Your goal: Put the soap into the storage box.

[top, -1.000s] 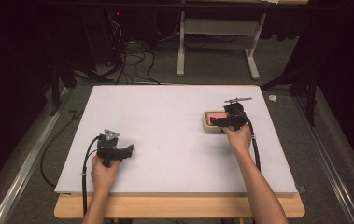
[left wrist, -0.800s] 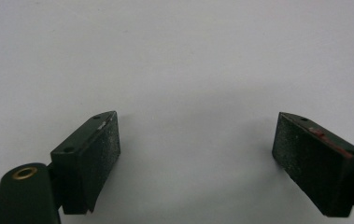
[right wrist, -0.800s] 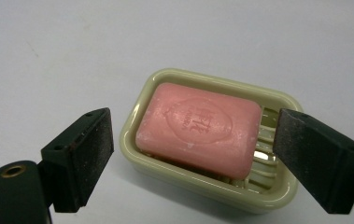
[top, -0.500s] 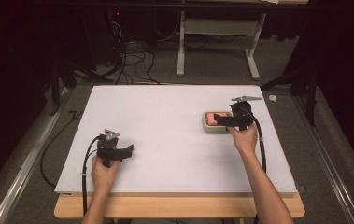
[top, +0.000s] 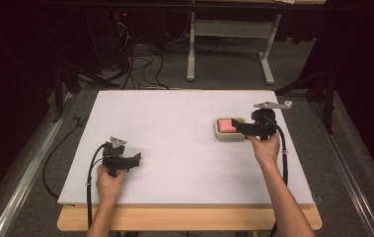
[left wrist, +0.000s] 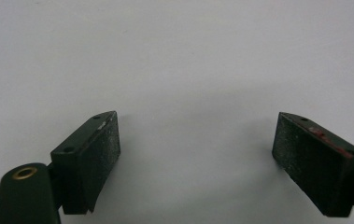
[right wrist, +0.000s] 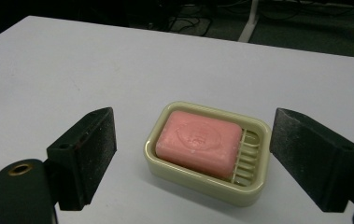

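A pink bar of soap (right wrist: 198, 140) lies in a cream soap dish (right wrist: 249, 186) with a ribbed floor, on the white table. In the high view the soap dish (top: 217, 134) with the soap (top: 225, 124) sits right of the table's centre. My right gripper (top: 240, 128) points left at the dish from just beside it, and in its own view the right gripper (right wrist: 192, 122) stands open, its jaws wide on either side of the dish without touching it. My left gripper (top: 136, 158) rests near the front left. The left gripper (left wrist: 198, 119) is open over bare table.
The white table board (top: 174, 113) lies on a wooden top (top: 184, 217). Beyond the far edge are a desk frame (top: 229, 44) and tangled cables (top: 140, 64) on the floor. A metal rail (top: 26, 177) runs along the left side.
My right gripper has drawn back to the right, away from the soap dish, which stays put. The left gripper has not moved.
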